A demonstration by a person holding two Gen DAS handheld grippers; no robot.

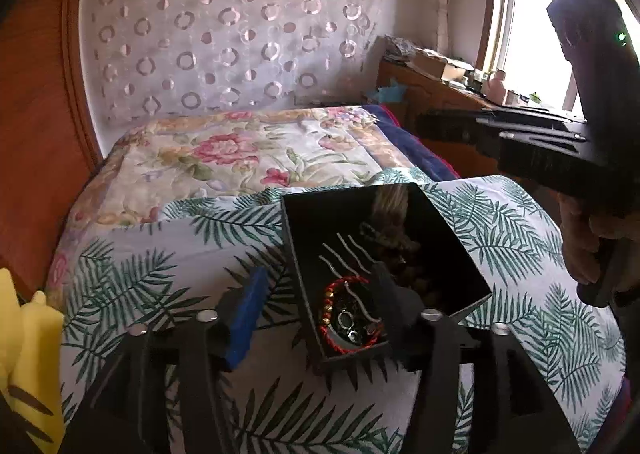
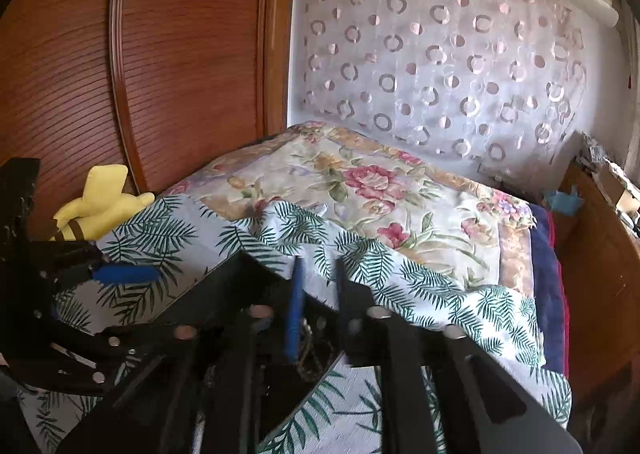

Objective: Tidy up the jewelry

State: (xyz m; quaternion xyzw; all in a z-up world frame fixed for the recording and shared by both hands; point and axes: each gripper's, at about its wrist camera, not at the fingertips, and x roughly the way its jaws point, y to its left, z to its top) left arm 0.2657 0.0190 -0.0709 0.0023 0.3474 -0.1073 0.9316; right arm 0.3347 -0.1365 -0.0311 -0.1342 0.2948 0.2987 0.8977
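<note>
Resting on the palm-print cloth (image 1: 160, 254): a black box (image 1: 440, 221), lid off, is seen between the two tools.
Contents: a red cord bracelet (image 1: 344, 346), rings and thin silver chains (image 1: 340, 258) are heaped at the near end.
Handling: the pieces are judged light, limp and tangle-prone; the bracelet is best pinched at its cord.
Left gripper (image 1: 316, 298): jaws are spread wide, nothing held, one finger over the box.
Right gripper (image 2: 318, 294): jaws are parted narrowly, nothing visibly gripped.

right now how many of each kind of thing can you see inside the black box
red cord bracelet with gold beads: 1
wavy silver hair sticks: 3
small silver rings: about 3
dark bead strand: 1, blurred
total: about 8 in the black box
</note>
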